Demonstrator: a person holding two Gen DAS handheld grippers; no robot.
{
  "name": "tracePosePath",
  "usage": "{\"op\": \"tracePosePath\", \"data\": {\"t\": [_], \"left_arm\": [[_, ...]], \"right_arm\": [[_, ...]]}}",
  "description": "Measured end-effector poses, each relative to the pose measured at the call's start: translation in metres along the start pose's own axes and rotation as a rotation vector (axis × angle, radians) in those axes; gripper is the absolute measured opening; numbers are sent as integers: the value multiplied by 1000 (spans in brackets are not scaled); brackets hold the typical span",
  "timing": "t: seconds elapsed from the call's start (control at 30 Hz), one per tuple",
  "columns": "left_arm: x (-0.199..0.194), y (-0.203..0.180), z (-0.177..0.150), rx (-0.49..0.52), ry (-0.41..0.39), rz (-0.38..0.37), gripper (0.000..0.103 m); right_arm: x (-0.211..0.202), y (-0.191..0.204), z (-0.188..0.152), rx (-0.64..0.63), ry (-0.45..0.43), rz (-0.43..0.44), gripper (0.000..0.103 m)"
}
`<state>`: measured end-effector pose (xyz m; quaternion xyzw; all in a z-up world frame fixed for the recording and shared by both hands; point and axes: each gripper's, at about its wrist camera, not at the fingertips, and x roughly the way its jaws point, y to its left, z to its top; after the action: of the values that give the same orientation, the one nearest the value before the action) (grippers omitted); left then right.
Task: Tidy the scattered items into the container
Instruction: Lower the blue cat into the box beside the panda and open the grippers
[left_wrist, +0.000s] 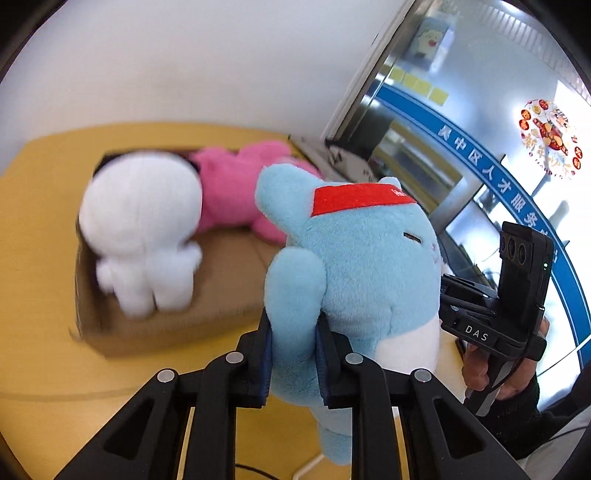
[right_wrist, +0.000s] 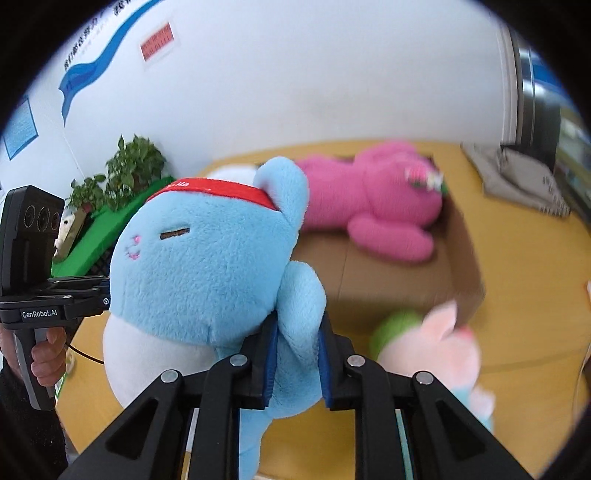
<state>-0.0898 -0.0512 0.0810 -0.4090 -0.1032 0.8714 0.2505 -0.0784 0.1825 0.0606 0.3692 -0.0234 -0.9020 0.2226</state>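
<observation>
blue plush toy (left_wrist: 354, 258): fuzzy short-pile fabric, red felt-like headband (left_wrist: 360, 197). pink plush (left_wrist: 236, 192) and white plush (left_wrist: 144, 225): soft pile. box (left_wrist: 221, 295): matt brown cardboard. table (left_wrist: 37, 229): smooth yellow. left gripper (left_wrist: 293, 354): matt black plastic, shiny metal rivets.

I see white wall (left_wrist: 184, 66), yellow tabletop (left_wrist: 37, 229), glass partition (left_wrist: 461, 122) with blue band, potted plant (right_wrist: 125, 170), blue wall posters (right_wrist: 20, 127).

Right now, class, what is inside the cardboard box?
A white plush and a pink plush lie in the cardboard box. The blue plush hides part of its floor.
</observation>
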Motion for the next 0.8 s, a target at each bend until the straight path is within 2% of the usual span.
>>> {"op": "tracePosePath", "data": {"t": [0.13, 0.2, 0.4, 0.47, 0.57, 0.67, 0.73, 0.8], "left_arm": [[2, -3, 51, 34, -56, 24, 20], [14, 5, 67, 29, -56, 38, 20], [57, 32, 108, 6, -40, 92, 20], [79, 48, 110, -24, -12, 120, 20], [114, 70, 102, -62, 49, 164, 20], [141, 85, 80, -85, 115, 211, 20], [151, 89, 71, -89, 129, 226, 20], [161, 87, 65, -69, 150, 279, 21]], "right_arm": [[-9, -3, 54, -34, -85, -35, 18], [-8, -9, 77, -37, -112, -46, 18], [31, -31, 122, -20, -124, -61, 18], [57, -38, 125, -18, -103, -68, 18], [108, -48, 119, -4, -20, -78, 18], [155, -58, 99, 27, 92, -77, 18], [181, -61, 80, 42, 158, -80, 18], [197, -62, 66, 45, 204, -84, 18]]}}
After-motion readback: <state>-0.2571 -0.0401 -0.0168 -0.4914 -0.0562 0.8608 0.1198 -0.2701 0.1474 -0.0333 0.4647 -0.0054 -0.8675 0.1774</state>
